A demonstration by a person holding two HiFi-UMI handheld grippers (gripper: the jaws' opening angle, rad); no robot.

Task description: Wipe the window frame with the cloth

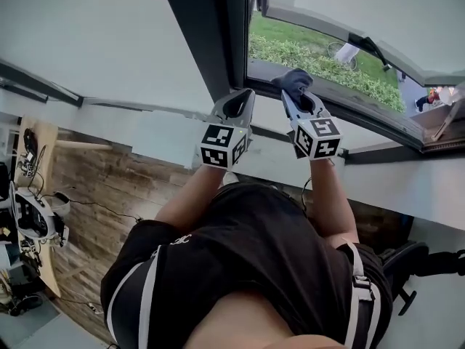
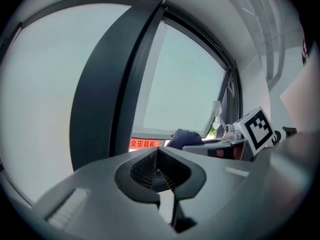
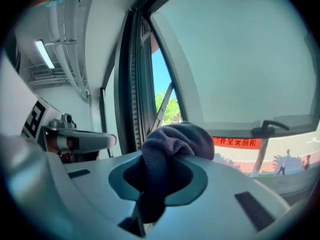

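Note:
A dark blue-grey cloth (image 1: 293, 80) is bunched in my right gripper (image 1: 290, 95), which is shut on it at the lower rail (image 1: 363, 111) of the dark window frame (image 1: 211, 35). In the right gripper view the cloth (image 3: 175, 139) bulges out over the jaws, in front of the frame's upright (image 3: 137, 84). My left gripper (image 1: 247, 95) is beside it on the left, near the frame's corner. Its jaws are shut with nothing between them (image 2: 157, 154). The left gripper view shows the dark post (image 2: 105, 99) and the cloth (image 2: 184, 136) beyond.
The window sash (image 1: 378, 20) stands open outward, with a handle (image 3: 270, 126) on it. A white sill (image 1: 290, 162) runs below the grippers. Grass and people are outside. A desk with cables (image 1: 33, 217) is at the left and a chair (image 1: 407, 264) at the right.

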